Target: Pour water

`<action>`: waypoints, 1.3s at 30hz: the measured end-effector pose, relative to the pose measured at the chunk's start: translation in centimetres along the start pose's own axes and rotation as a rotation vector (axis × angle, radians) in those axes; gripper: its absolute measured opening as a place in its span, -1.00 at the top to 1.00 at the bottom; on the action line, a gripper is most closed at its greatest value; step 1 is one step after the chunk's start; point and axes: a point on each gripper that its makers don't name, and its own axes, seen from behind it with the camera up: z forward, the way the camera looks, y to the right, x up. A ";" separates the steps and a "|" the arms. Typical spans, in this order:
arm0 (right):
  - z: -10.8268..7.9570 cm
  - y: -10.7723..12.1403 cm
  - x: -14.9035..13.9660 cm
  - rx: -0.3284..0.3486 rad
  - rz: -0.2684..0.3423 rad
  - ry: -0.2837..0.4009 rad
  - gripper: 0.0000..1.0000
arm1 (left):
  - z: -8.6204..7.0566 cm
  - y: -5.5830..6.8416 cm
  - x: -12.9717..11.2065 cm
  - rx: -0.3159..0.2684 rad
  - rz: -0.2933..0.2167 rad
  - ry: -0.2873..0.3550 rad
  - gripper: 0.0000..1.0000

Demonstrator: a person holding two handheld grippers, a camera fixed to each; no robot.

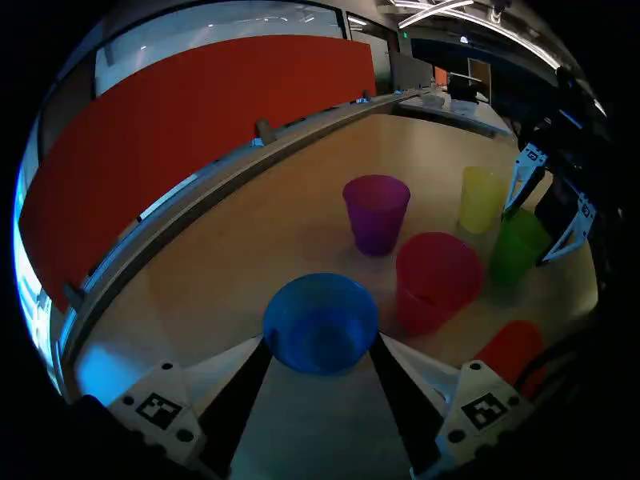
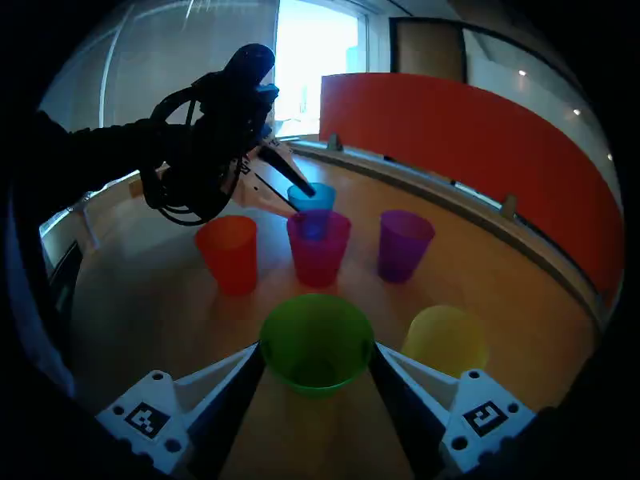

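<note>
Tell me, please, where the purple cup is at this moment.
In the left gripper view, the purple cup stands upright on the wooden table, just behind the red cup and left of the yellow cup.

Red cup [image 1: 438, 276], purple cup [image 1: 376, 212] crowd ahead; table [image 1: 240, 264] leftward lies open.

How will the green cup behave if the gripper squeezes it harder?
The green cup looks like thin translucent plastic, so it is probably light and apt to flex. Its smooth walls taper downward, so it might slip from the right gripper. Narrow-based, it may tip if nudged.
</note>
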 end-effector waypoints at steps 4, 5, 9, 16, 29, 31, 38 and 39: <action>-0.1 0.1 0.5 0.001 0.007 0.021 -0.83 | -0.1 0.0 0.1 0.001 -0.001 0.003 -0.69; -0.2 0.1 0.7 0.002 0.009 0.028 -0.83 | -0.2 0.0 0.1 0.002 -0.002 0.005 -0.70; -0.6 0.0 1.5 0.010 0.014 0.050 -0.83 | -0.5 -0.2 0.2 0.007 -0.008 0.011 -0.69; -1.4 0.1 3.1 0.002 0.002 0.090 -0.82 | -1.9 -0.4 1.1 0.023 -0.026 0.045 -0.69; -3.4 0.7 6.3 -0.029 -0.011 0.169 -0.82 | -5.4 -1.0 4.1 0.080 -0.082 0.158 -0.69; -3.7 0.7 6.7 -0.032 -0.012 0.181 -0.82 | -6.0 -1.0 4.8 0.086 -0.090 0.181 -0.69; -4.6 0.5 8.2 -0.041 -0.019 0.218 -0.82 | -7.7 -1.1 6.9 0.107 -0.121 0.266 -0.69; -4.7 0.4 8.4 -0.041 -0.020 0.223 -0.82 | -8.0 -1.2 7.2 0.111 -0.126 0.278 -0.69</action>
